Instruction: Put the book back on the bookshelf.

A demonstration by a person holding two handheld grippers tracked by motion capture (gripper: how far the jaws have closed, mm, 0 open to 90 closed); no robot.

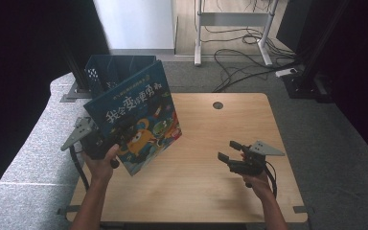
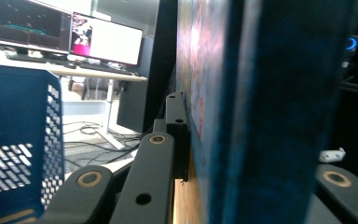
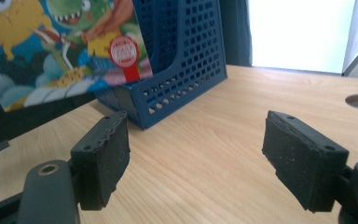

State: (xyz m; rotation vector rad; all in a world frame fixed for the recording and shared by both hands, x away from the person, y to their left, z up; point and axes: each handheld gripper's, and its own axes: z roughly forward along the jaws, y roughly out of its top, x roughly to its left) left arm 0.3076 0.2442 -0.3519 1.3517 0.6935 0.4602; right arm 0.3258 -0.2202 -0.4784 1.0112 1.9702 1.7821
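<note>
- Picture book [image 1: 139,115]: in the high view it is held off the wooden table [image 1: 220,191], tilted, cover facing you, just in front of the blue perforated file holder [image 1: 120,67] at the table's far left. Your left gripper [image 1: 106,141] is clamped on its lower left edge. Your right gripper [image 1: 232,153] rests low over the table at the right, well apart from the book, jaws spread and empty.
- The likely step is filing the book into the holder. Rotate it upright so that its spine runs parallel with a slot before lowering.
- Left gripper view: the book [image 2: 242,107] stands edge-on between the jaws, one pad flat against the cover. The holder [image 2: 23,154] lies to one side. Hold the clamp firm; a thin book can pivot about the pads.
- Right gripper view: the open jaws frame bare table, with the holder [image 3: 182,60] and the book's lower corner [image 3: 60,42] beyond. Use this gripper to steady the holder if it slides.
</note>
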